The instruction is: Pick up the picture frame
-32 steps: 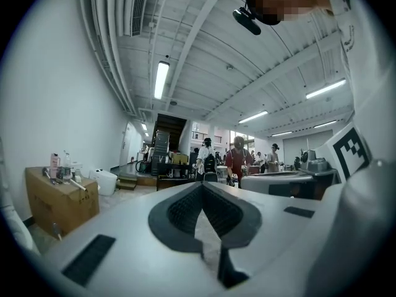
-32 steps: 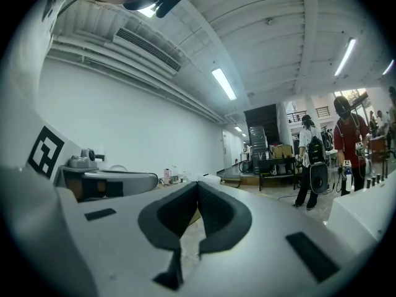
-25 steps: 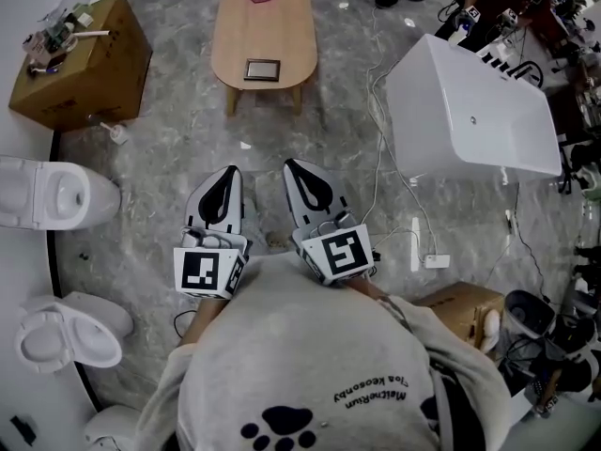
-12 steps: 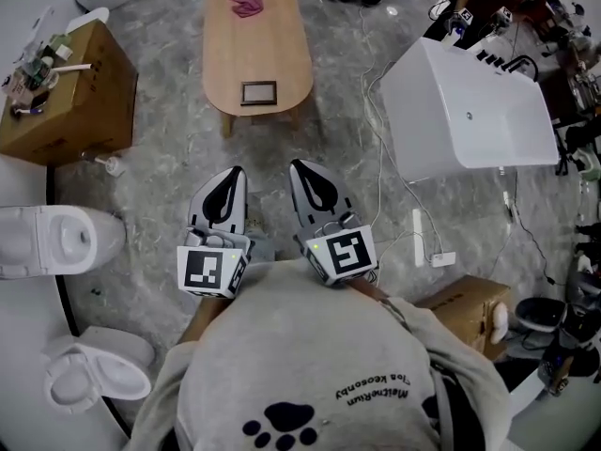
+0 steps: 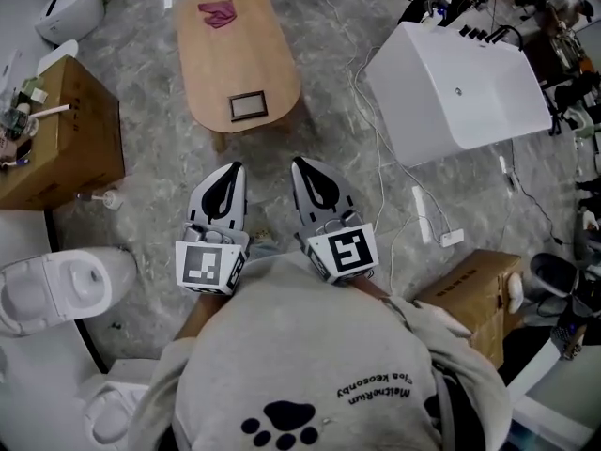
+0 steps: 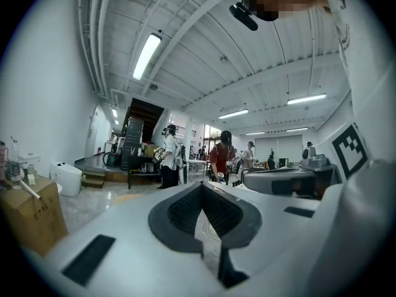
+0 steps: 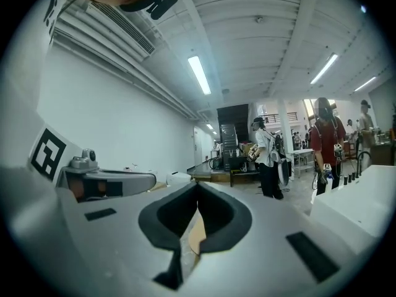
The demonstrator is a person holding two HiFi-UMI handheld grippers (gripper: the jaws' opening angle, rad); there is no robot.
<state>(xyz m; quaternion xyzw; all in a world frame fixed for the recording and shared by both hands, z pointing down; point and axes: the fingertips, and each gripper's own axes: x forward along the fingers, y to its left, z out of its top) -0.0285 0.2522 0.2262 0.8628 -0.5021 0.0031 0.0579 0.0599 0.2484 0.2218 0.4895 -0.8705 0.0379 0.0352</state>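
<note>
At the left edge of the head view a brown cardboard box (image 5: 56, 148) with small clutter on its top stands on the grey marbled floor (image 5: 150, 205). Below it, at lower left, sits a white toilet (image 5: 61, 285). Right of the box, in the upper middle of the frame, an oval wooden table (image 5: 221, 64) carries a crumpled pink cloth (image 5: 218, 14) near its far end. The picture frame (image 5: 248, 107) lies flat near the table's near end, well apart from both grippers. Below the table, at the picture's centre, the left gripper (image 5: 233, 171) and, just beside it, the right gripper (image 5: 300, 165) are held out side by side above the floor. Their tips point toward the table, and behind them the person's grey sweatshirt (image 5: 310, 365) fills the bottom of the frame. In the left gripper view the jaws are closed, tips meeting with nothing gripped, and only floor shows through the slit behind the tips. A few people (image 6: 170, 156) stand far off in the room beyond. The right gripper view shows the same: jaws drawn together and empty, with a sliver of the table's edge seen through the slit. Further right in the head view, a white bathtub (image 5: 460, 87) fills the upper right. A white power strip (image 5: 420, 214) lies on the floor below it, and a second cardboard box (image 5: 474, 294) stands at lower right.
</note>
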